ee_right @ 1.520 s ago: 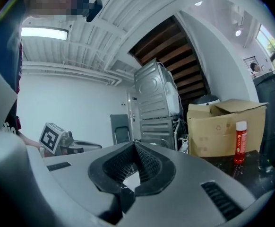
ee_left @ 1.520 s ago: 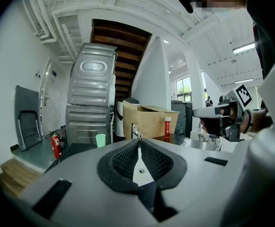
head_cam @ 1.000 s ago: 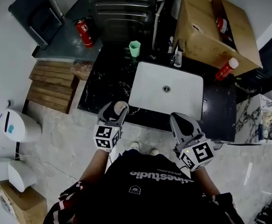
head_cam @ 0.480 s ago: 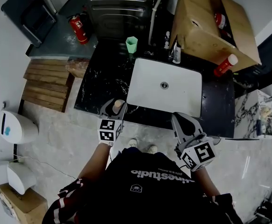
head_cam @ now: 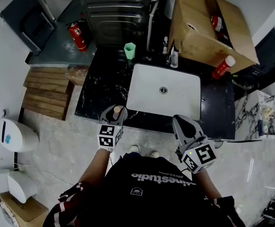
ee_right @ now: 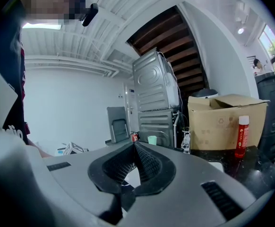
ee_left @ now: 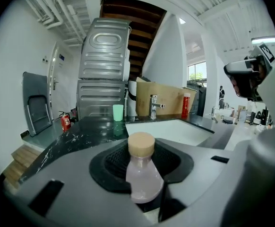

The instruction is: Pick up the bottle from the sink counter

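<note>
A small clear bottle (head_cam: 118, 110) with a tan cap stands upright at the front left edge of the black marble counter (head_cam: 99, 86). My left gripper (head_cam: 117, 111) is around it, and its jaws are closing onto the bottle's sides. In the left gripper view the bottle (ee_left: 142, 174) sits between the black pads, its body touching both. My right gripper (head_cam: 182, 124) hangs in front of the counter, right of the bottle, with nothing in it. Its fingertips (ee_right: 134, 148) meet in the right gripper view.
A white sink (head_cam: 163, 91) fills the counter's middle, with a faucet (head_cam: 174, 56) behind it. A green cup (head_cam: 129, 49) stands at the back left. A cardboard box (head_cam: 208, 27) and a red bottle (head_cam: 222, 67) are at the back right. A wooden pallet (head_cam: 45, 91) lies on the floor to the left.
The left gripper's jaws have narrowed from wide open to snug around the bottle. The right gripper has stayed where it was.
</note>
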Demonstrator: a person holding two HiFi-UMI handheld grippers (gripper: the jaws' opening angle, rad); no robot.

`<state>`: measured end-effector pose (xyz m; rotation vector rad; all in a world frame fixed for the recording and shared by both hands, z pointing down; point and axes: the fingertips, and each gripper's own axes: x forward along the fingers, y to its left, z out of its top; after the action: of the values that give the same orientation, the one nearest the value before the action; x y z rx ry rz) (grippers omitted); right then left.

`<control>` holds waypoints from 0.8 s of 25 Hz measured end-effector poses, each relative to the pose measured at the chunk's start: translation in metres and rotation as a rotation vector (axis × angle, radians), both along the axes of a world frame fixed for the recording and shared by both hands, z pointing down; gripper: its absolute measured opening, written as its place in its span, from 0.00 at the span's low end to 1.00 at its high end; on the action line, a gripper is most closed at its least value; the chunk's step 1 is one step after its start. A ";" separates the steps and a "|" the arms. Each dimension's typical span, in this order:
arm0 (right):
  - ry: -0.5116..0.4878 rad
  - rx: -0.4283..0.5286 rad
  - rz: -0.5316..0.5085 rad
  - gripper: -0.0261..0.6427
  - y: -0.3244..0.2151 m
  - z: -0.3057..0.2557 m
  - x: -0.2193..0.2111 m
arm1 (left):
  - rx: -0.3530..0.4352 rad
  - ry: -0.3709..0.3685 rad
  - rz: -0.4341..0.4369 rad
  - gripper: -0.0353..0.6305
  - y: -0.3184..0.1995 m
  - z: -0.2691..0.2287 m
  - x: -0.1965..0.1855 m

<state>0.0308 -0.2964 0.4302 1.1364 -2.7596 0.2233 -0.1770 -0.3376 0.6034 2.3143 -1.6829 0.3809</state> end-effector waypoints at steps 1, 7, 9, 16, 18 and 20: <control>-0.002 0.003 0.003 0.10 0.000 -0.001 0.001 | 0.010 0.000 0.013 0.26 0.001 -0.005 0.003; -0.016 0.026 0.020 0.10 -0.002 -0.010 0.008 | 0.133 -0.006 0.106 0.26 0.004 -0.065 0.028; -0.021 0.041 0.028 0.10 -0.004 -0.015 0.011 | 0.178 -0.006 0.142 0.26 0.004 -0.093 0.038; -0.033 0.107 0.093 0.10 -0.016 -0.047 0.041 | 0.261 -0.021 0.297 0.26 0.007 -0.185 0.081; -0.037 0.126 0.125 0.10 -0.019 -0.058 0.055 | 0.294 0.003 0.319 0.26 0.009 -0.205 0.090; -0.038 0.144 0.159 0.10 -0.021 -0.068 0.069 | 0.324 0.024 0.343 0.26 0.010 -0.221 0.098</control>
<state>0.1001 -0.3175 0.3620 1.4032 -2.7578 0.0658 -0.0786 -0.3280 0.3829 2.8416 -1.4206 0.1484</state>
